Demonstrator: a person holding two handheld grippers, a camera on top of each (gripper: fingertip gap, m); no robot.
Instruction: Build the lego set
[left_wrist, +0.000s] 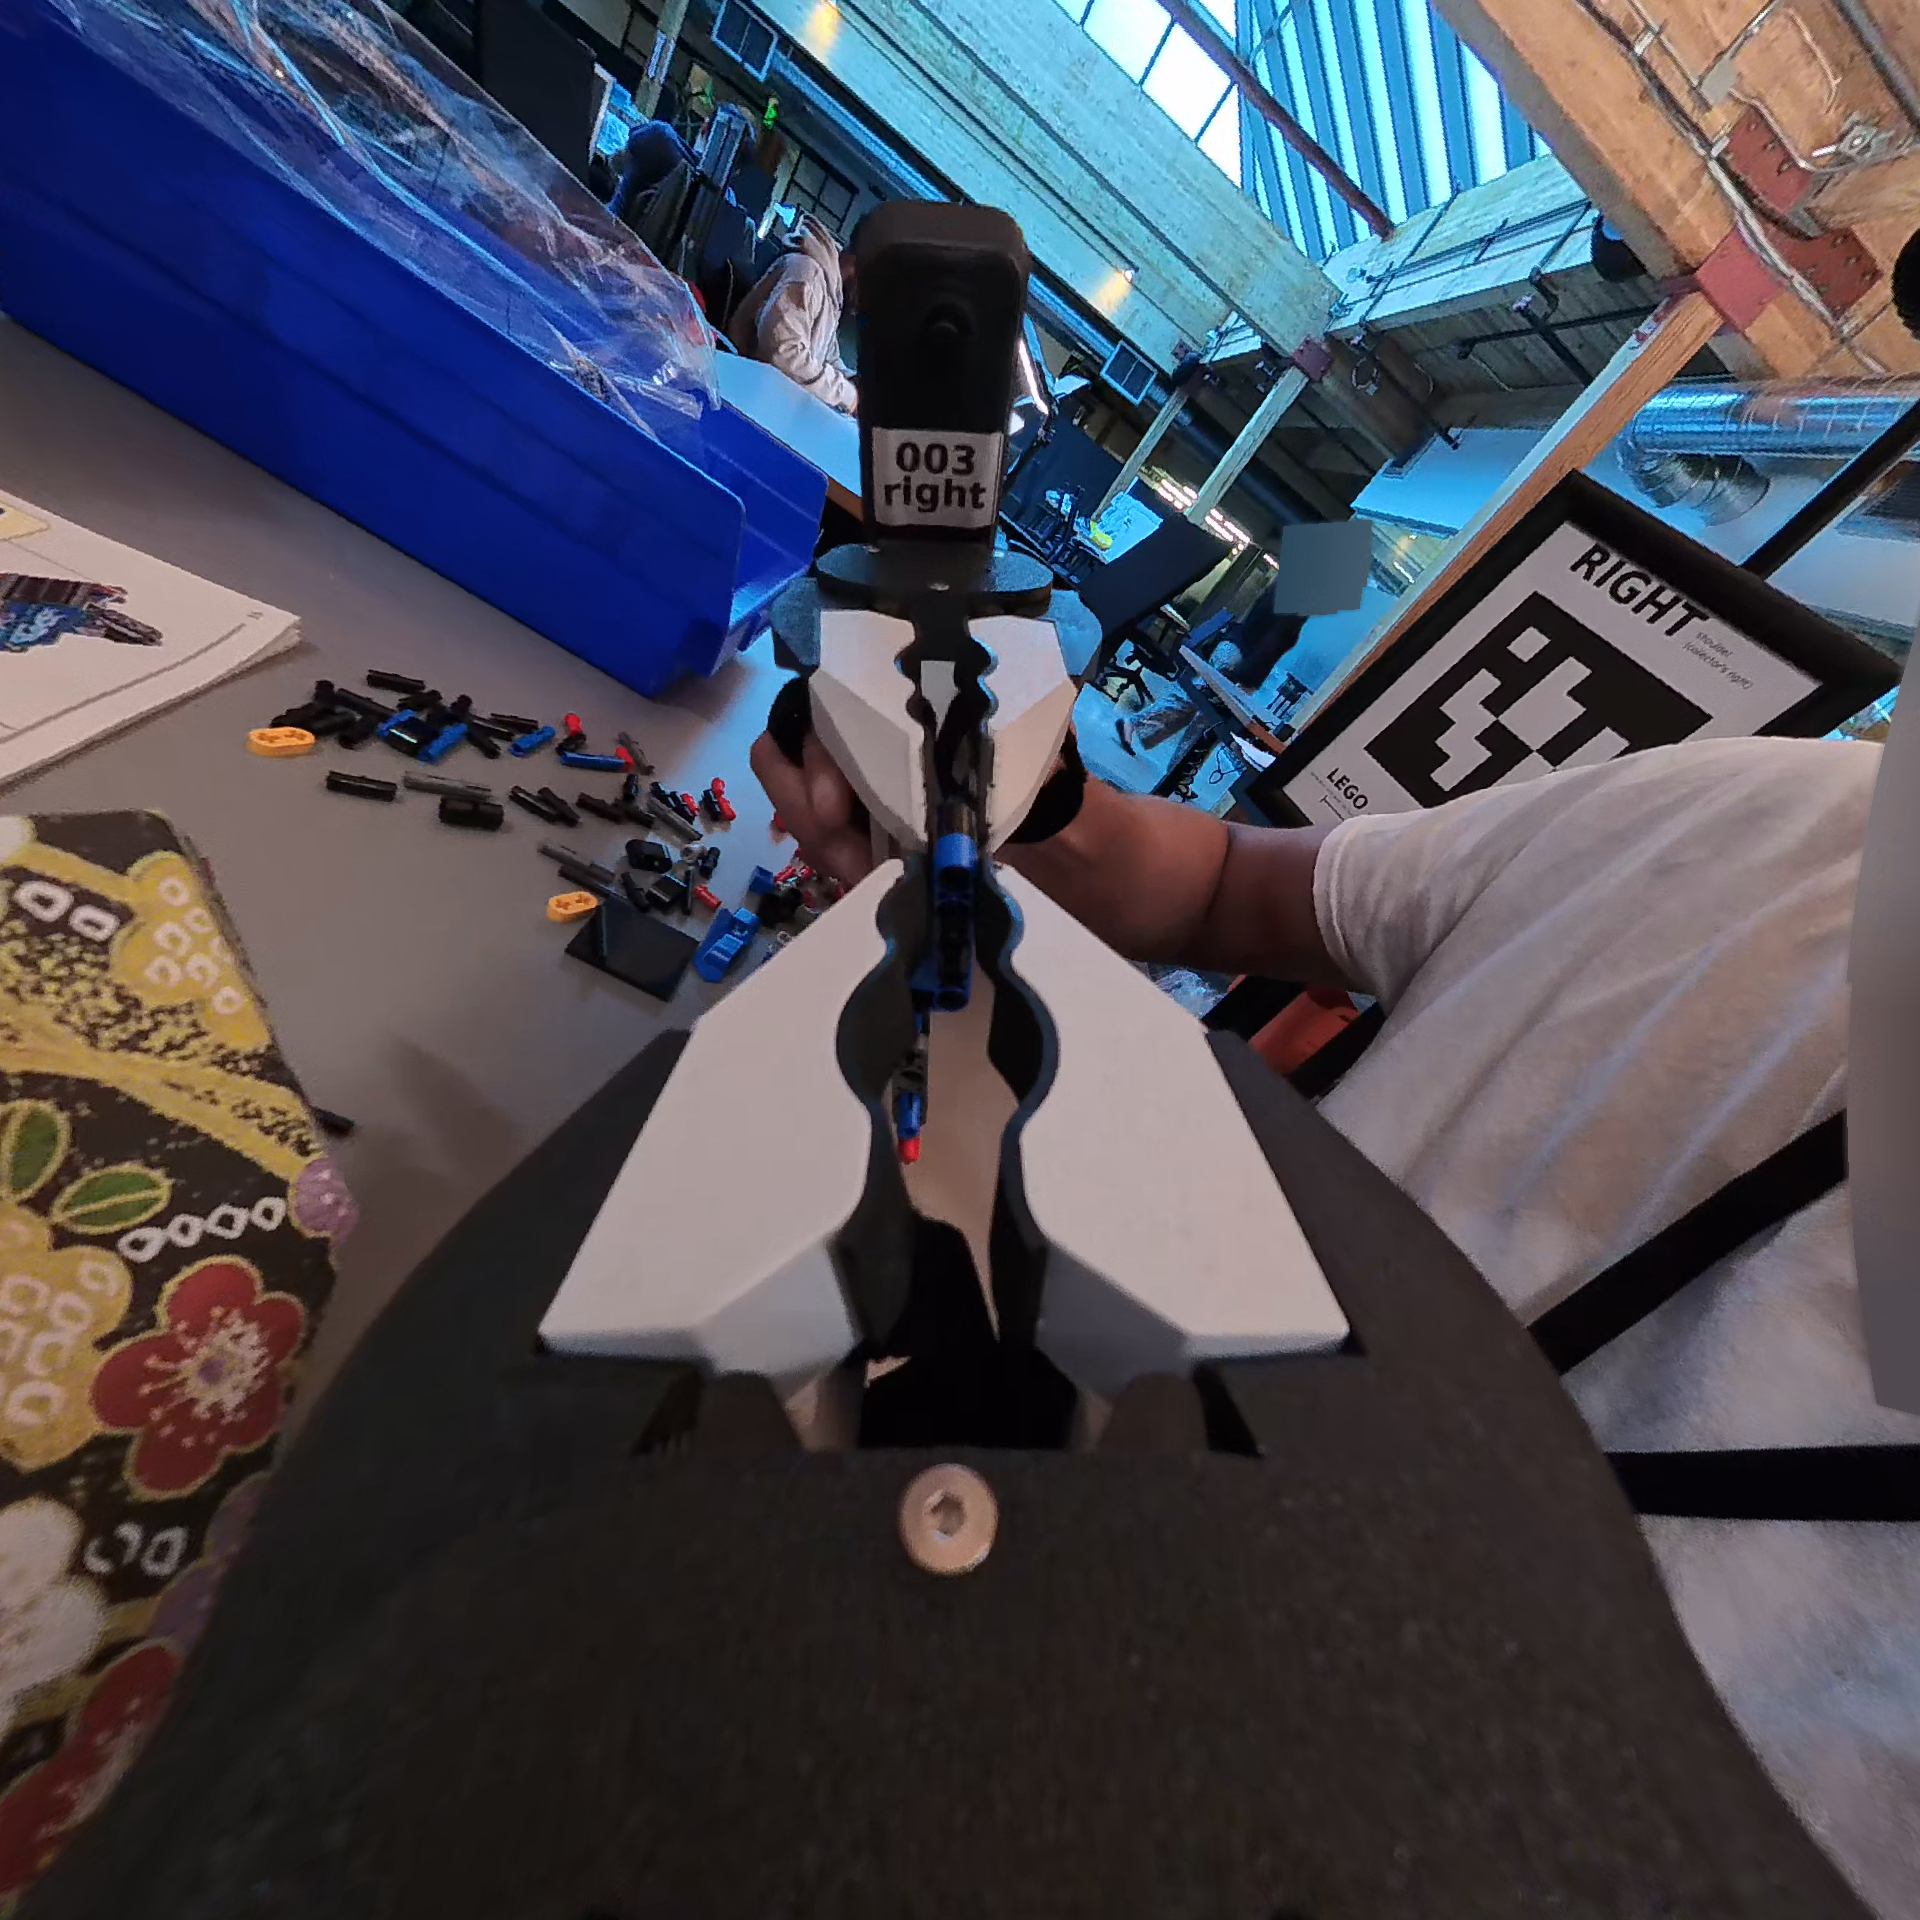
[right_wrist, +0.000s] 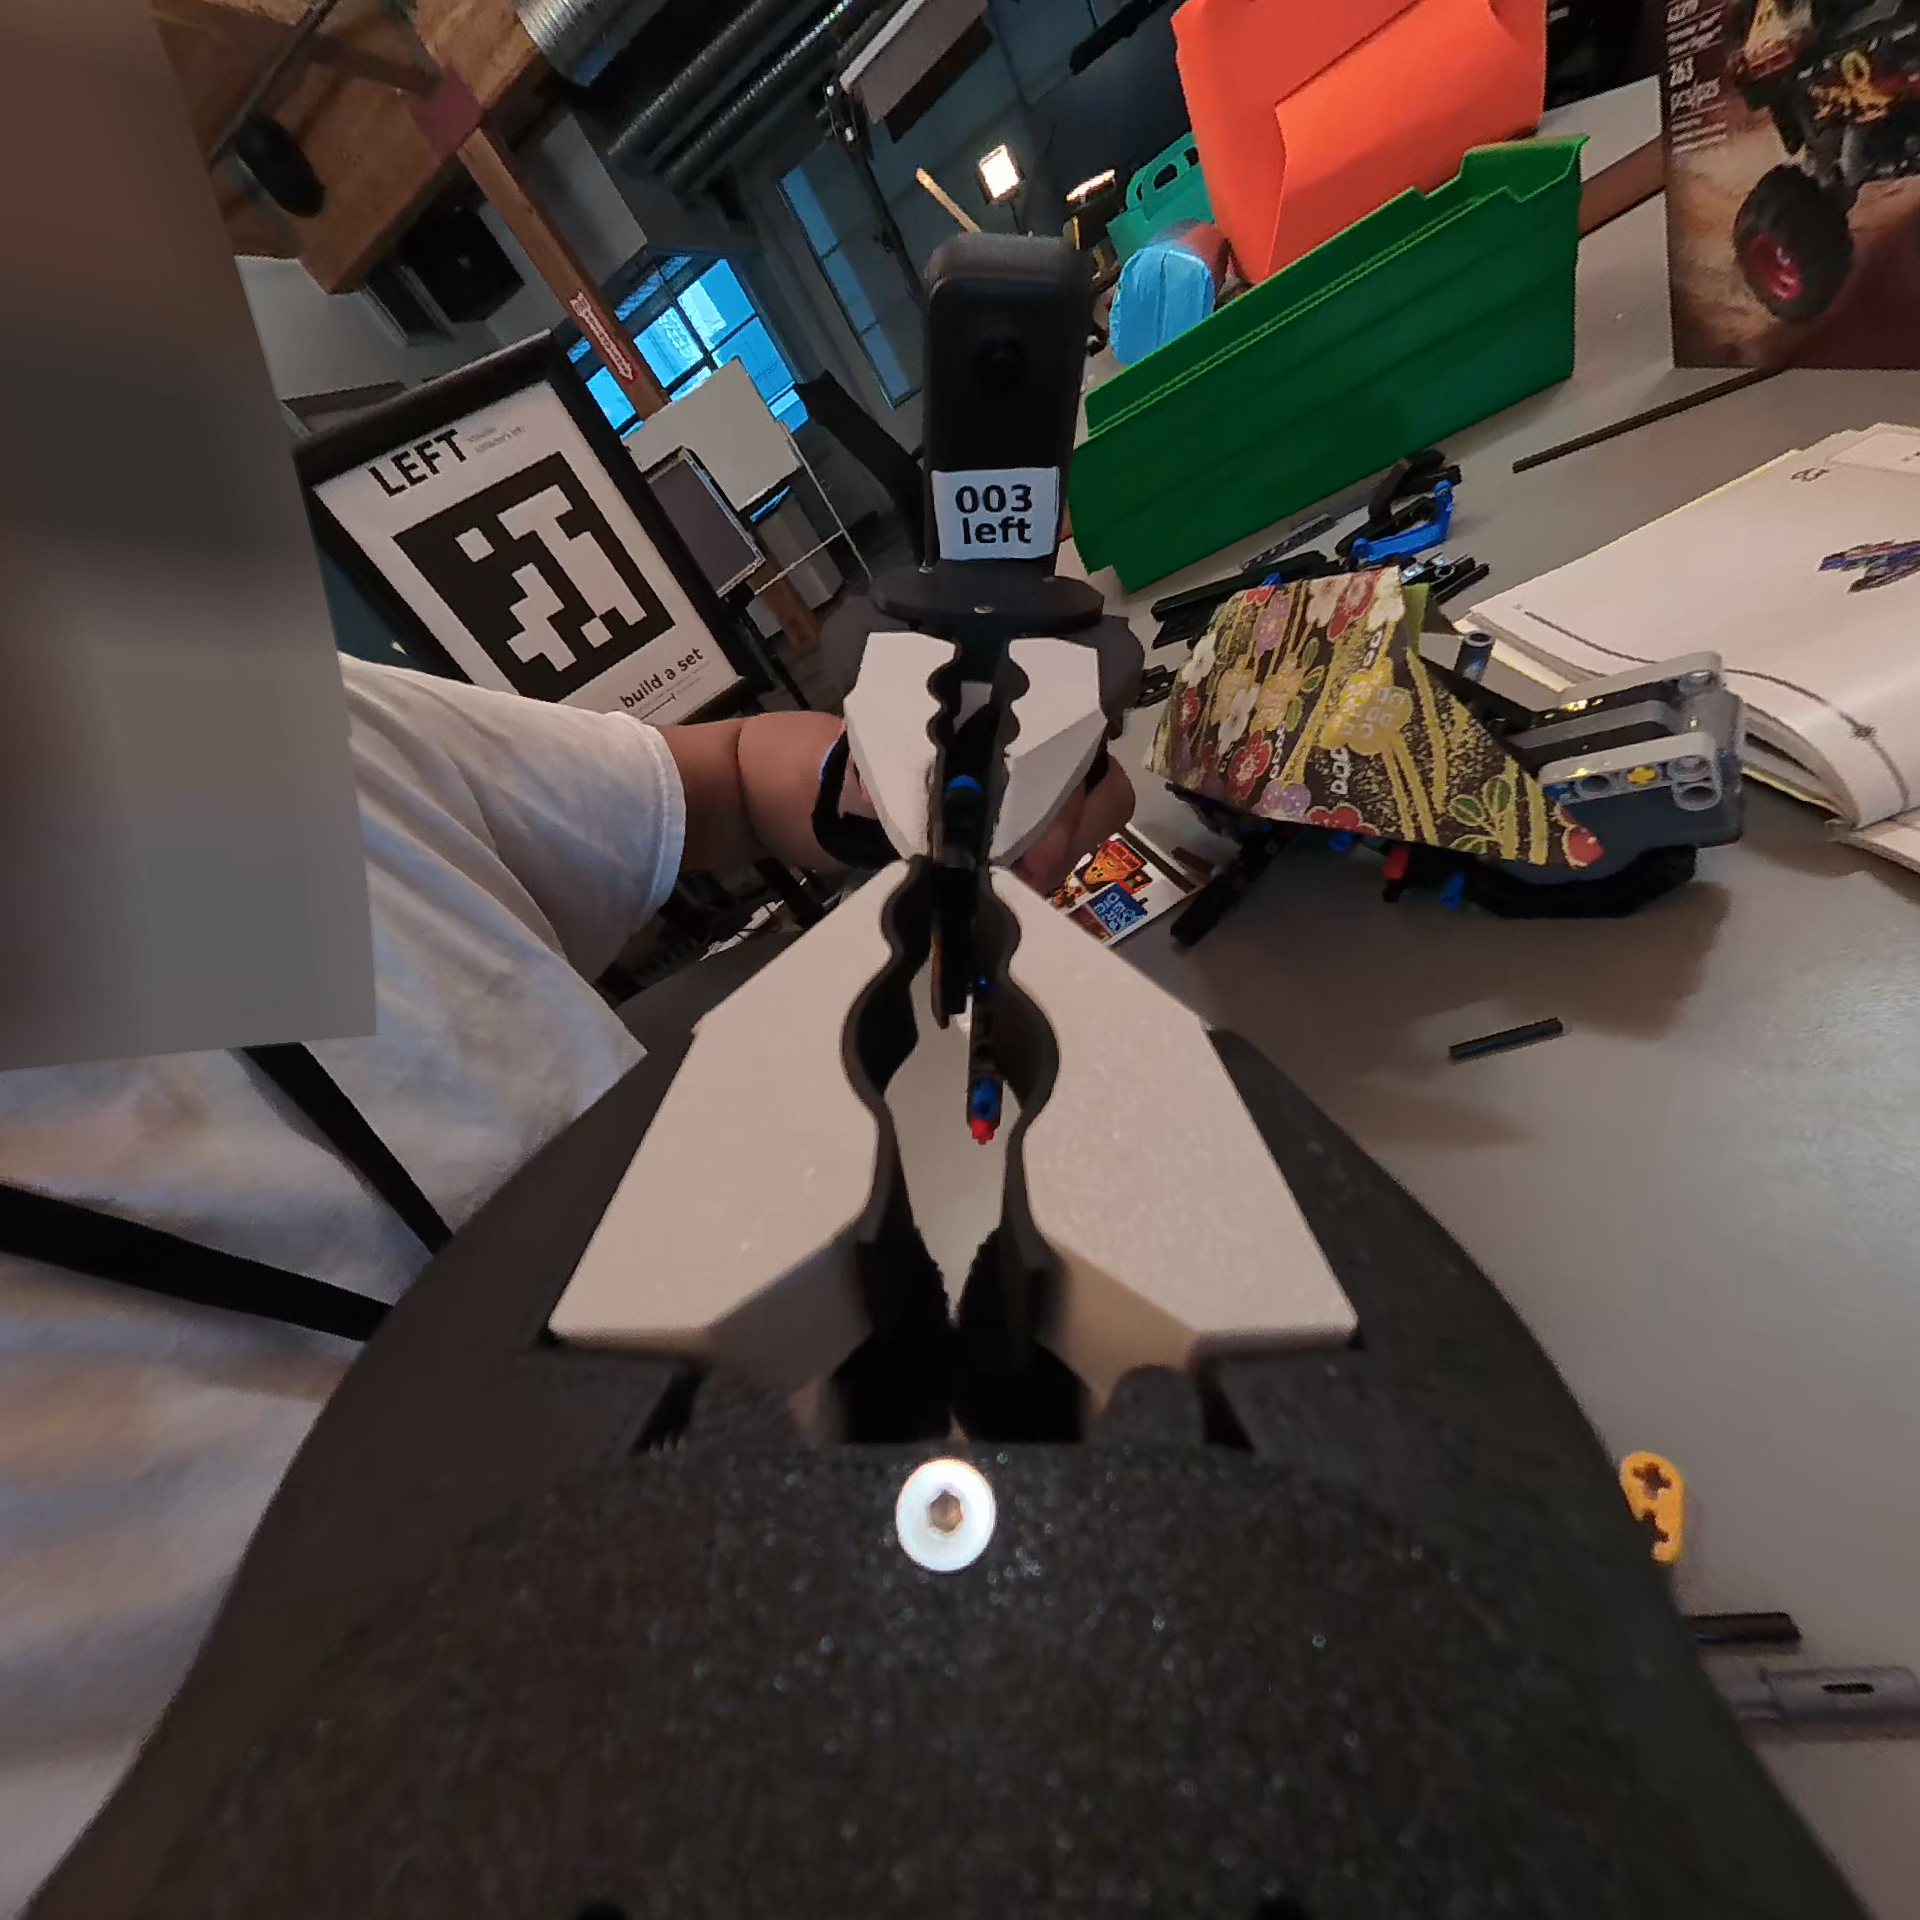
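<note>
1. A small lego sub-assembly (left_wrist: 951, 935) of blue and black pieces, with a thin axle ending in a red tip (left_wrist: 909, 1148), is held in the air between the two grippers, which face each other tip to tip above the grey table (left_wrist: 436, 935).
2. The left gripper (left_wrist: 940, 883) is seen clenched on one end of the sub-assembly; the right gripper (right_wrist: 951, 883) is clenched on the other end, its fingers (right_wrist: 790, 1091) drawn close around the piece.
3. The piece is judged light and stiff, but its pressed joints are likely to slip apart if it is twisted or bent.
4. Hold is best taken on the thicker blue body, not on the thin axle, which could slide between smooth pads.
5. Loose pins and connectors (left_wrist: 488, 748) are scattered on the table near a blue bin (left_wrist: 364, 343) and an instruction booklet (left_wrist: 114, 644).
6. A partly built model (right_wrist: 1621, 769), half covered by a flowered cloth (right_wrist: 1340, 717), is seen well apart from the grippers, beside a green bin (right_wrist: 1330, 374).
</note>
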